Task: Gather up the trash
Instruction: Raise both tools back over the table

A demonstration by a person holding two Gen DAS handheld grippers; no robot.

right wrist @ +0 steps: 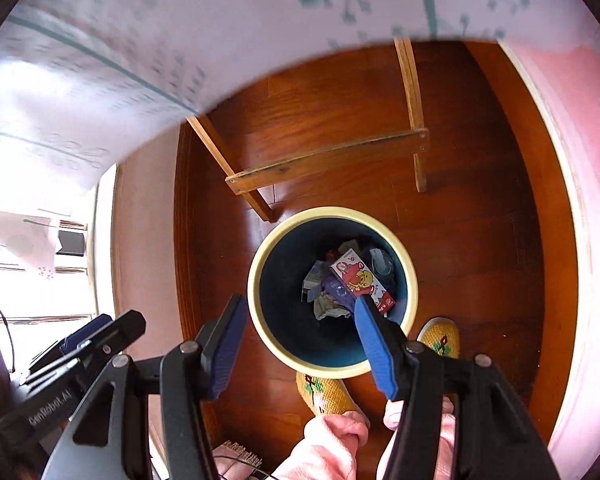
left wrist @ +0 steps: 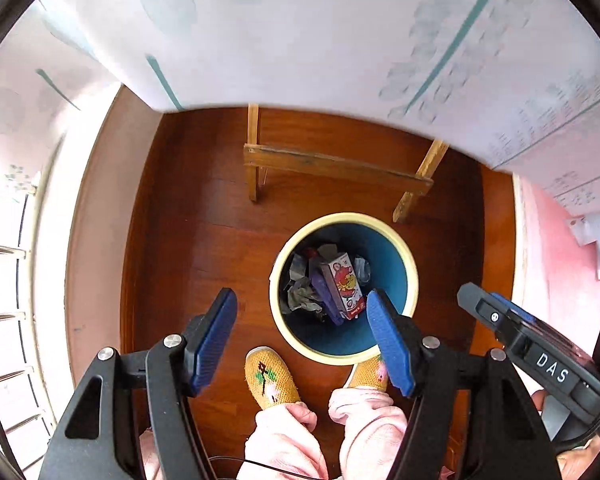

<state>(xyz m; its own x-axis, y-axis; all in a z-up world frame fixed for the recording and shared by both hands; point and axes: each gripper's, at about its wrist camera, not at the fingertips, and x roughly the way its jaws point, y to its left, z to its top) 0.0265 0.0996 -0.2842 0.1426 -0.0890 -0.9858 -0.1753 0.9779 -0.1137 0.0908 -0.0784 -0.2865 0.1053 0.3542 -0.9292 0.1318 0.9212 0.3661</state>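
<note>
"DAS" on right gripper (left wrist: pixel 496 312); "GenRobot.AI", left gripper (right wrist: pixel 84 340)

Our left gripper (left wrist: pixel 302 336): jaws spread wide, blue pads (left wrist: pixel 214 336) parted toward 10 and 2 o'clock, nothing between them, pointing steeply downward. Our right gripper (right wrist: pixel 296 340): likewise spread wide and holding nothing, pointing down, its body entering the left wrist view at 4 o'clock. Our left gripper's body shows in the right wrist view at 8 o'clock.
</note>
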